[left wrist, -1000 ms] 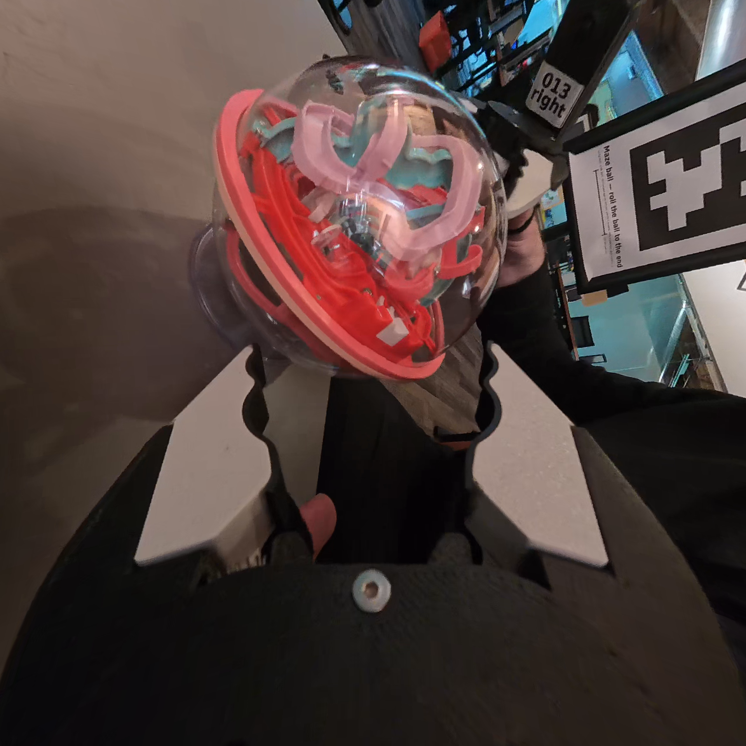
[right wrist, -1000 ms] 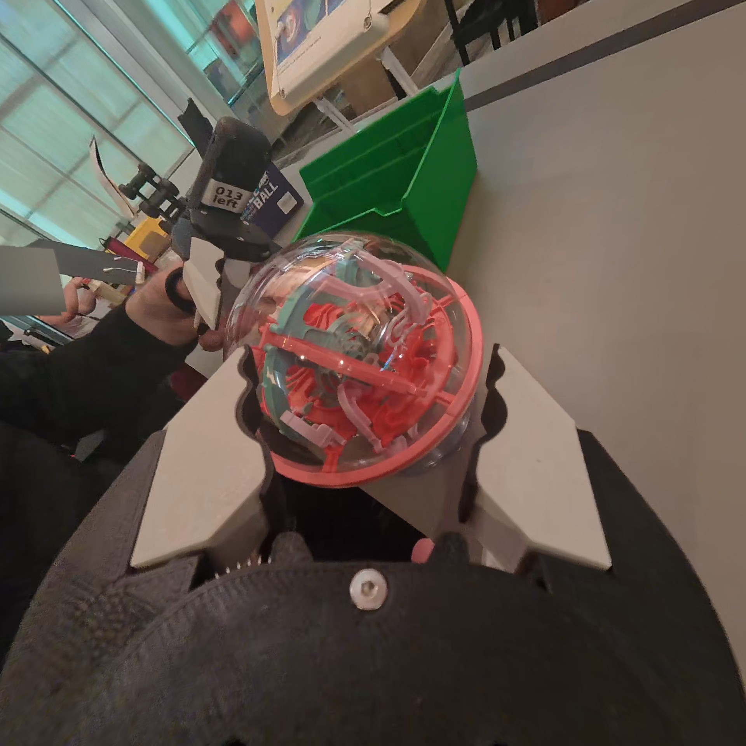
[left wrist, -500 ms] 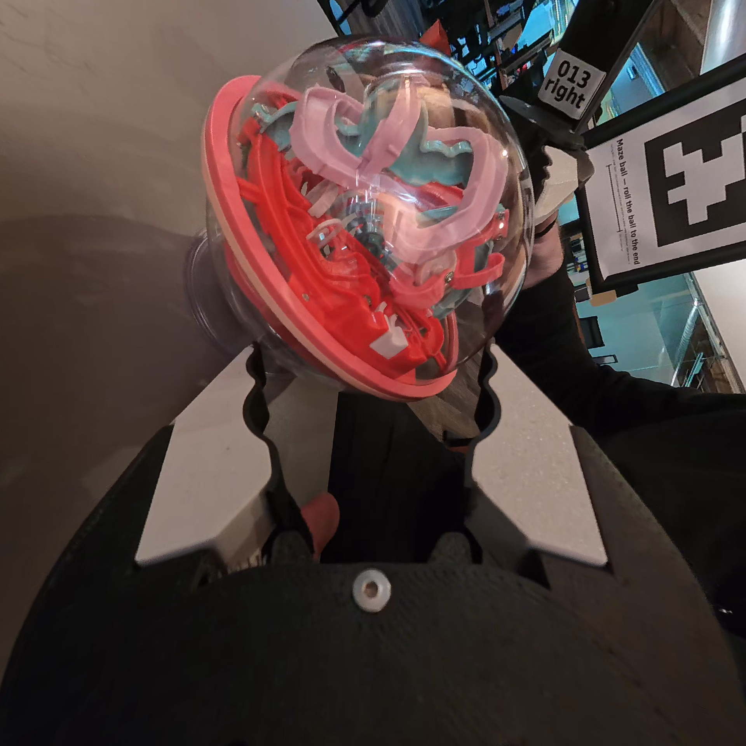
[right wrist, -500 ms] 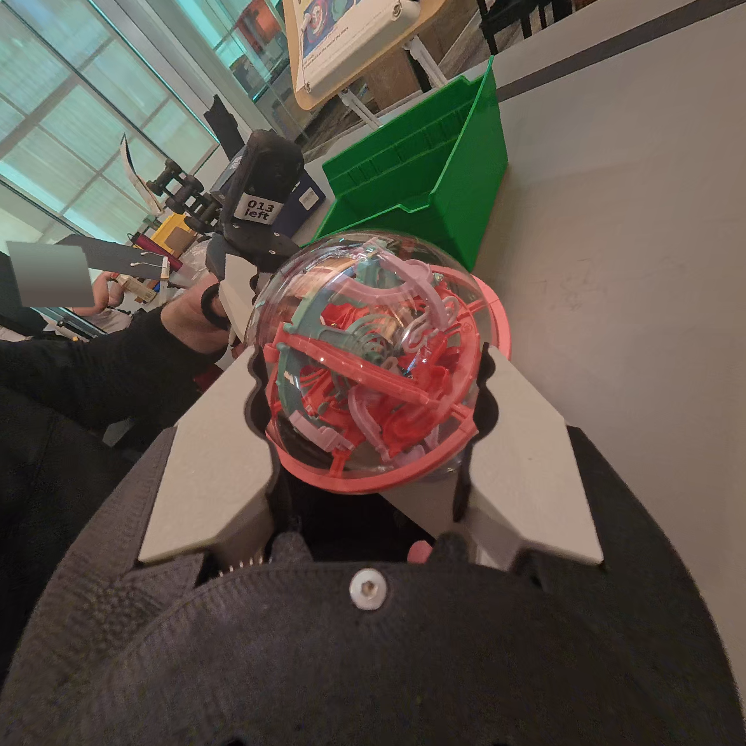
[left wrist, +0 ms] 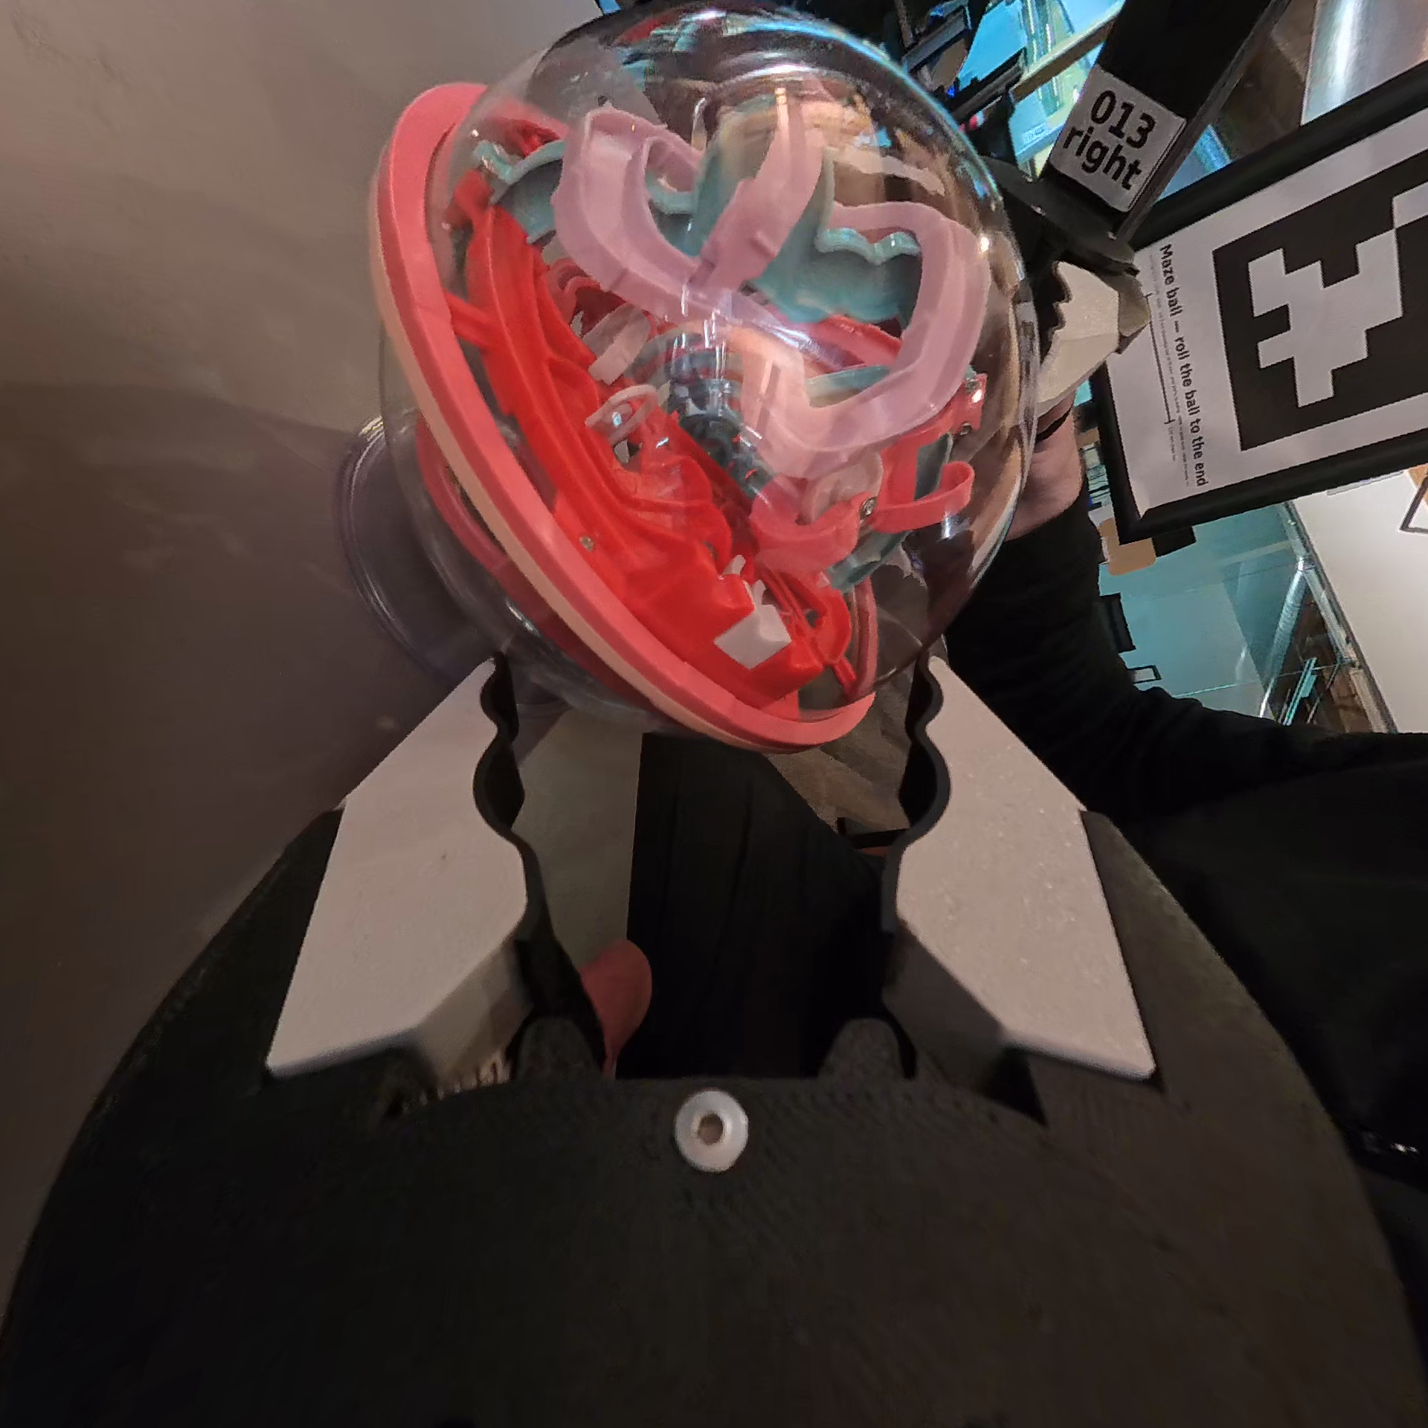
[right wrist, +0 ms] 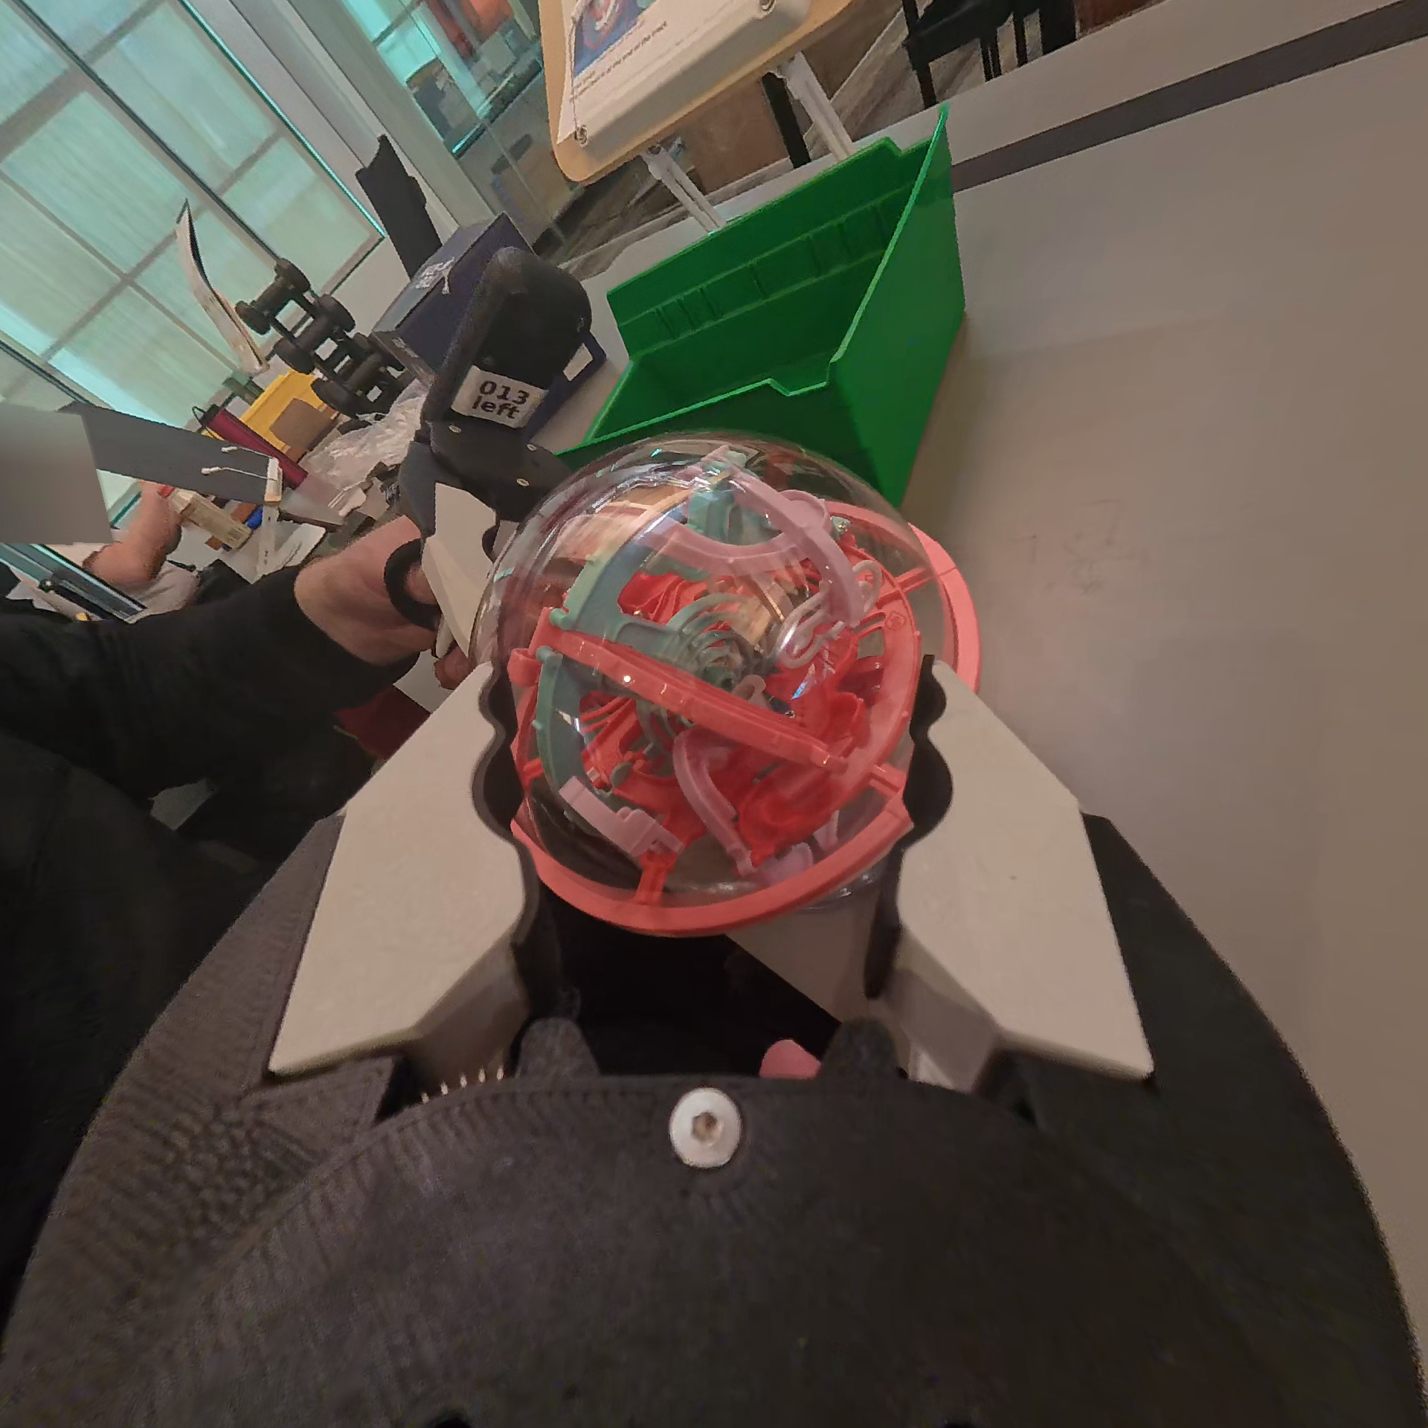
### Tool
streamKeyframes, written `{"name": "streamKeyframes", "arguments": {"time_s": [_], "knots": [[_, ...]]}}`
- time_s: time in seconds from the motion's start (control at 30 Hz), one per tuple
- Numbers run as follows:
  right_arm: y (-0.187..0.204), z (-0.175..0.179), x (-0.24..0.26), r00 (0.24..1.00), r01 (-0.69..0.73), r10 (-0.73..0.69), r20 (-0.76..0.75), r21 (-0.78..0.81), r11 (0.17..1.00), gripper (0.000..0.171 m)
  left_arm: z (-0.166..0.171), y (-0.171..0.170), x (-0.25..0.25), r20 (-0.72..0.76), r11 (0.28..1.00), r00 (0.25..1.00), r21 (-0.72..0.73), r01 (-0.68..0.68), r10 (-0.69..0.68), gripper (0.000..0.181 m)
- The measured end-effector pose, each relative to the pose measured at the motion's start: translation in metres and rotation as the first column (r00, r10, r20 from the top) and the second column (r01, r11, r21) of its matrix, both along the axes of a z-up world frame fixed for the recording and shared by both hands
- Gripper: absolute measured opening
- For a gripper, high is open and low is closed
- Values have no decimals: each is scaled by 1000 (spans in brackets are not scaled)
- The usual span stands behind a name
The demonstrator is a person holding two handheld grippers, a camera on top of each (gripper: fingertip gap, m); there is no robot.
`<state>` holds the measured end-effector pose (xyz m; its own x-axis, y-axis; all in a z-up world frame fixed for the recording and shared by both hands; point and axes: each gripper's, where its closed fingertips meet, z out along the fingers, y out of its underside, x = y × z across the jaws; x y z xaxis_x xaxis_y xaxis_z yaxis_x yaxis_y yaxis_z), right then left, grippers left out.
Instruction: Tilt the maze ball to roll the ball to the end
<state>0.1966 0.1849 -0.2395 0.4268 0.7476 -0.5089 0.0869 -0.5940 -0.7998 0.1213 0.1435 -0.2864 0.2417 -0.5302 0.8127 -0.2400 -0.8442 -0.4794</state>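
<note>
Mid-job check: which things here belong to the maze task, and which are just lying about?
Part of the job:
- maze ball, clear sphere with a red ring
- right gripper, fingers against the ball's sides
- left gripper, tips at the ball's underside

Just lying about:
- green bin on the table
- dark blue box behind it
- framed marker card

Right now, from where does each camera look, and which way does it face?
Left wrist view: sits on the left gripper, looks along its fingers at the maze ball with the table behind; its own two fingers, the right gripper and a black sleeve show.
Right wrist view: sits on the right gripper, looks at the maze ball from the opposite side, toward a green bin and windows; its own fingers, the left gripper and a hand show.
Shared: the ball and both grippers.
</note>
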Motion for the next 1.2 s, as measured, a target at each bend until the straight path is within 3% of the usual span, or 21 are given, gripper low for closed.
{"name": "streamKeyframes", "arguments": {"time_s": [0.37, 0.57, 1.03, 1.2], "knots": [[2, -8, -2, 997, 19, -22, -74, -40, 999, 116, -4, 0, 3, 32, 1000, 999, 23, 17, -18, 98], [1, -8, -5, 999, 0, 0, -42, -8, 1000, 119, -5, -1, 5, 35, 999, 999, 21, 25, -26, 99], [0, 23, -13, 1000, 8, -4, -24, 192, 981, 111, -15, -26, 31, 40, 987, 991, 102, 123, -128, 102], [-5, 50, -14, 1000, 9, -11, 4, 301, 954, 111, 2, -23, 37, 98, 979, 988, 180, 97, -116, 103]]}}
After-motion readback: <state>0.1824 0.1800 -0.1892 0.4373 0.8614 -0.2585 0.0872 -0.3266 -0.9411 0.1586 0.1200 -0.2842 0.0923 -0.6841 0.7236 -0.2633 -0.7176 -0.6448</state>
